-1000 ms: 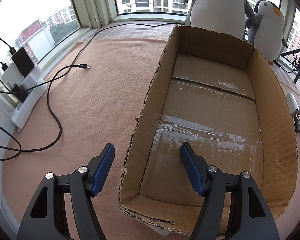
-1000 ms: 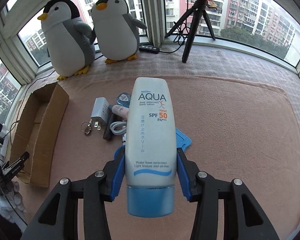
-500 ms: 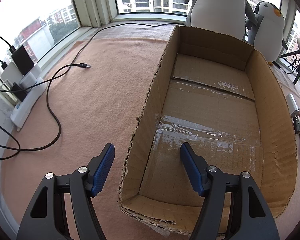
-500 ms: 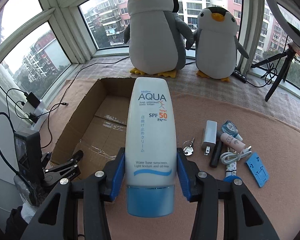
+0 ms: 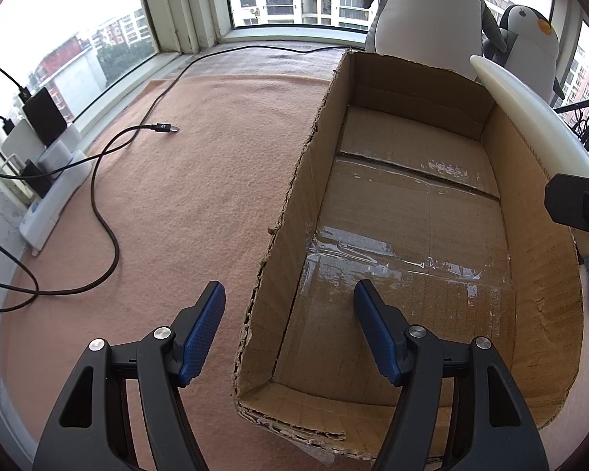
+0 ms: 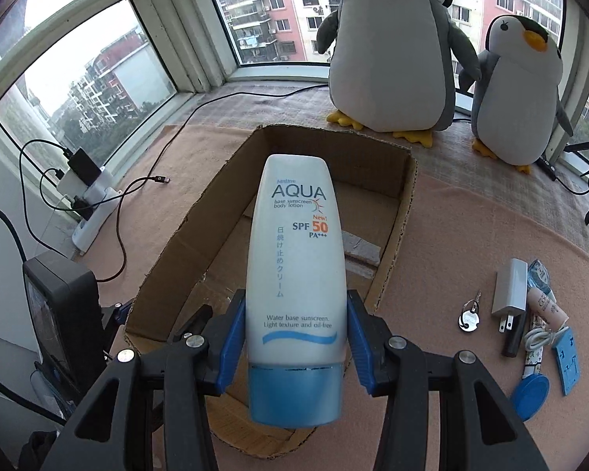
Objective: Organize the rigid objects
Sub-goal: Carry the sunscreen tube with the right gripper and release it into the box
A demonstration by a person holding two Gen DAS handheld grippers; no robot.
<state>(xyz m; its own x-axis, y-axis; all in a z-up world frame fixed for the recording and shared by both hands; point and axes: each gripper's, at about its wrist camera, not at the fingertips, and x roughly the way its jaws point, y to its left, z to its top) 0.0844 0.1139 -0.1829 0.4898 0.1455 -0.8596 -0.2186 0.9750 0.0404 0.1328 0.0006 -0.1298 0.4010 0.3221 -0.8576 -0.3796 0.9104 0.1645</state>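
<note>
**Left wrist view.** A pinkish-brown blanket [image 5: 196, 196] covers the floor of a bay window, with apartment blocks outside. A black cable [image 5: 110, 231] loops across it from a white power strip [image 5: 55, 200] at the left edge. Two plush penguins [image 5: 432, 8] stand behind an open cardboard box [image 5: 294, 196]. The box floor is bare, with strips of shiny tape. The left gripper [image 5: 288, 288] is open. Its blue pads stand well apart on either side of the box's left wall and touch nothing. The larger penguin's head is cut off by the frame. A pale tube [image 5: 530, 117] shows edge-on over the box's right wall. Its lower end is lost behind a black block at the right margin.

**Right wrist view.** This shows the same blanket and windows from the other side of the box [image 6: 404, 196]. The right gripper [image 6: 296, 302] is clamped on the tube [image 6: 294, 255] just above its cap and holds it in the air over the box. The tube is white with a light-blue cap. It is printed "AQUA", "SPF 50" and "Water base sunscreen". On the blanket to the right lie a white charger [image 6: 510, 290], keys [image 6: 469, 318], a blue lid [image 6: 530, 390] and other small items, too crowded to identify. A dark device at the left edge cannot be made out.
</note>
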